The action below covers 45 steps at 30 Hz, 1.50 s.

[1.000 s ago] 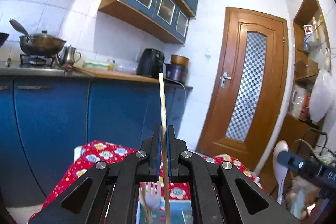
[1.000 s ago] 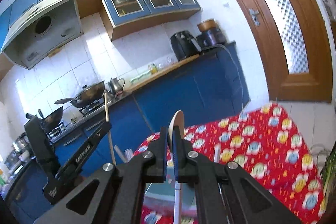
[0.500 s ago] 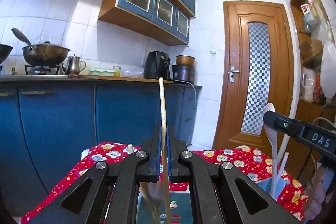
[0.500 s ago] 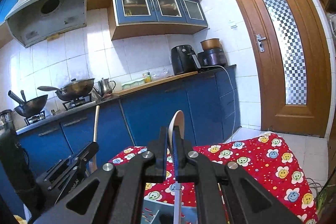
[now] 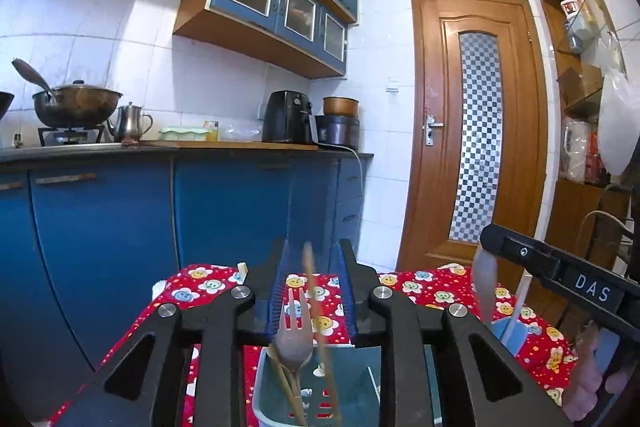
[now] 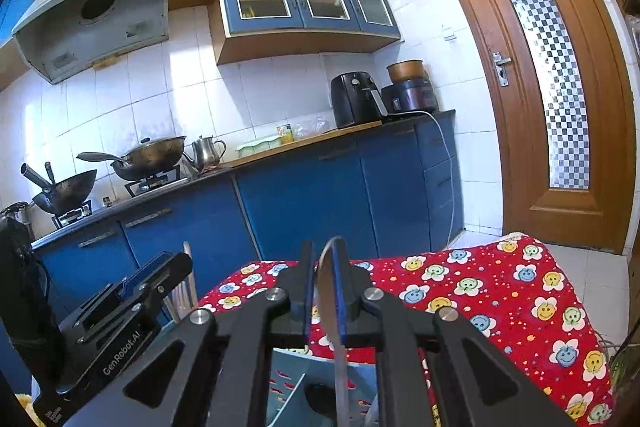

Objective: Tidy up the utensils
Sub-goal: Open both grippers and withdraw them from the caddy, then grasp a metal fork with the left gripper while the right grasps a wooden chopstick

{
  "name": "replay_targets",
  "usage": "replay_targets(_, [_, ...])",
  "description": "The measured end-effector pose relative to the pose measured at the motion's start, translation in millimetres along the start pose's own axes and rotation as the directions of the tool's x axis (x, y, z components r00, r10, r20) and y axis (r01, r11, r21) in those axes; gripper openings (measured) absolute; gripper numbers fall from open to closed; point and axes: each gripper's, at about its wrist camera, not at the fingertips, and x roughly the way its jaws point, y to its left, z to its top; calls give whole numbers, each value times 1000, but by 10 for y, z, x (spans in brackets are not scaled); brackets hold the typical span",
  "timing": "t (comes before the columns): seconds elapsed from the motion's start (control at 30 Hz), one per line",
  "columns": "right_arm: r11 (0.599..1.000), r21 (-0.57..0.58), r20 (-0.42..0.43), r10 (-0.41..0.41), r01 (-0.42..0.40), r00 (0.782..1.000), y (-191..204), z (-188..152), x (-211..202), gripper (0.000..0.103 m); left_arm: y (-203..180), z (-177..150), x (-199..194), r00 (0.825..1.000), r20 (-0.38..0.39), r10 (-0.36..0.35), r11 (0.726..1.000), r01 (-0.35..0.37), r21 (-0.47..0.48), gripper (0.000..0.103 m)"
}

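My left gripper (image 5: 313,283) is open above a teal utensil holder (image 5: 362,375). A blurred wooden chopstick (image 5: 316,311) stands loose between its jaws and reaches down into the holder. A fork (image 5: 295,331) and another chopstick stand in the same holder. My right gripper (image 6: 323,281) has its jaws slightly apart around a pale spoon (image 6: 330,301), whose handle points down into a light blue holder (image 6: 288,383). The spoon looks blurred. The right gripper also shows in the left wrist view (image 5: 560,275), and the left gripper in the right wrist view (image 6: 120,307).
The holders sit on a table with a red smiley-flower cloth (image 6: 500,291). Behind it run blue kitchen cabinets (image 5: 120,219) with woks, a kettle and an air fryer on the counter. A wooden door (image 5: 476,131) is at the right, shelves beyond it.
My left gripper has opened and the chopstick has slid down into the holder. My right gripper's jaws have parted a little around the spoon, which sits lower. Both grippers came closer to the holders.
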Motion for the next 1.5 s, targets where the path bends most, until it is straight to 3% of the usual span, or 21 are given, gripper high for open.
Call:
replay_targets(0.27, [1000, 10, 14, -8, 7, 1000, 91, 107, -221, 23, -39, 128, -202, 998, -45, -53, 999, 53, 2, 32])
replay_targets(0.57, [998, 17, -38, -62, 63, 997, 247, 118, -615, 27, -65, 242, -596, 992, -63, -105, 994, 104, -23, 36])
replay_targets(0.93, [991, 73, -176, -95, 109, 980, 264, -80, -1017, 28, -164, 287, -1051, 977, -148, -151, 989, 148, -29, 36])
replay_targets(1.23, [990, 65, -264, -105, 126, 959, 303, -278, -1302, 32, -130, 105, -1157, 926, -325, -192, 981, 178, -75, 36])
replay_targets(1.37, [990, 65, -291, -100, 124, 951, 330, -394, -1409, 33, -108, -44, -1155, 889, -410, -204, 979, 181, -94, 36])
replay_targets(1.5, [989, 84, -322, -87, 120, 943, 321, -508, -1461, 36, -103, -244, -1098, 834, -510, -209, 978, 182, -103, 36])
